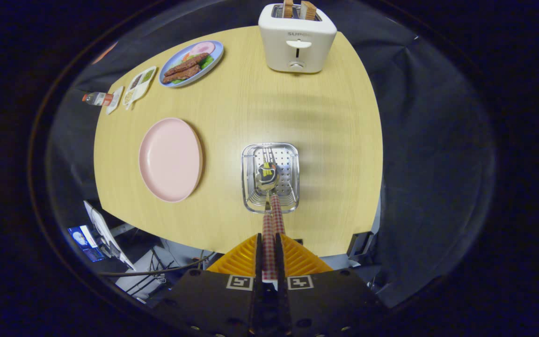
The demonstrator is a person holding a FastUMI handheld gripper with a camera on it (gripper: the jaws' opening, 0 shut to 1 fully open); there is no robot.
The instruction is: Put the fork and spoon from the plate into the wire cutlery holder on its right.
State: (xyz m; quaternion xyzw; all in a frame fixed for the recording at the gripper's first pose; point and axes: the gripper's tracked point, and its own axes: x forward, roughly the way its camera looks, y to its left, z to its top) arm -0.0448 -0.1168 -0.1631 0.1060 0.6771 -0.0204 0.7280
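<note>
My gripper point(269, 239) is shut on a red-checked cutlery handle point(268, 252) that runs straight ahead from between the fingers. Its metal end reaches down into the wire cutlery holder point(250, 161), which stands just beyond the fingertips. A spoon bowl point(266, 176) shines inside the holder. A second checked handle point(277, 213) leans out over the holder's near rim, right beside the held one. I cannot tell which handle carries the spoon bowl. The pink plate point(170, 159) lies left of the holder with nothing on it.
A white toaster point(296, 40) with two bread slices stands at the far edge of the wooden table point(325, 140). A blue plate of food point(191, 63), sauce packets point(139, 84) and a small bottle point(96, 98) sit at the far left. The table's near edge lies just under the fingers.
</note>
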